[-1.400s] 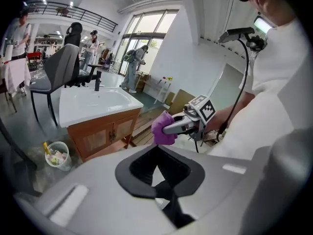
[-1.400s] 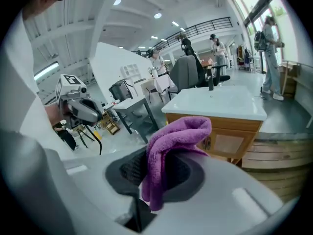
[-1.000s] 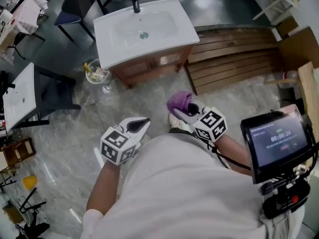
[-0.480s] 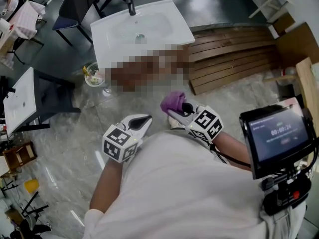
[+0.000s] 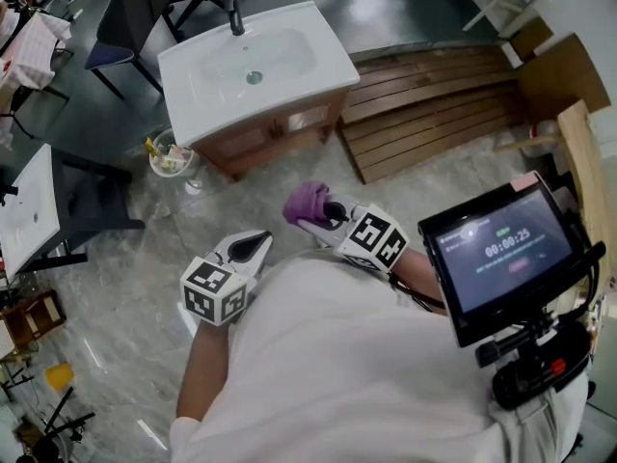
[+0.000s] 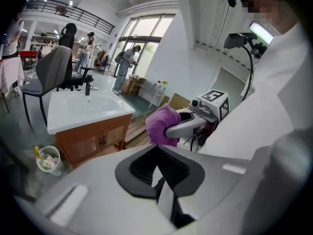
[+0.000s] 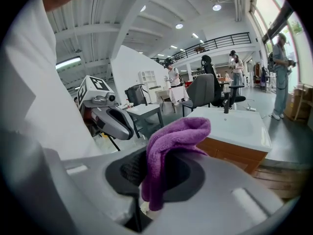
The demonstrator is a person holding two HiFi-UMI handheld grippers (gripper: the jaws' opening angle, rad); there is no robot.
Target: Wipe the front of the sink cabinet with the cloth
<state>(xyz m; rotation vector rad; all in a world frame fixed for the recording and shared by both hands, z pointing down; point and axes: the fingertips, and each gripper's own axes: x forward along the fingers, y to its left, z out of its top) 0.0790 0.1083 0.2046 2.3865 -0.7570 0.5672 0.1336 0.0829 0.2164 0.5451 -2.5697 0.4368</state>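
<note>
Timer digits 00:00:25 on the small dark screen (image 5: 501,258) at the right; nothing else legible.

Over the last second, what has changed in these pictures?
Mostly the head turned: everything slid left in the head view. The right gripper and left gripper came no nearer the sink cabinet. The timer on the screen advanced one second. Unchanged: right gripper shut on the purple cloth, left gripper shut and empty.
</note>
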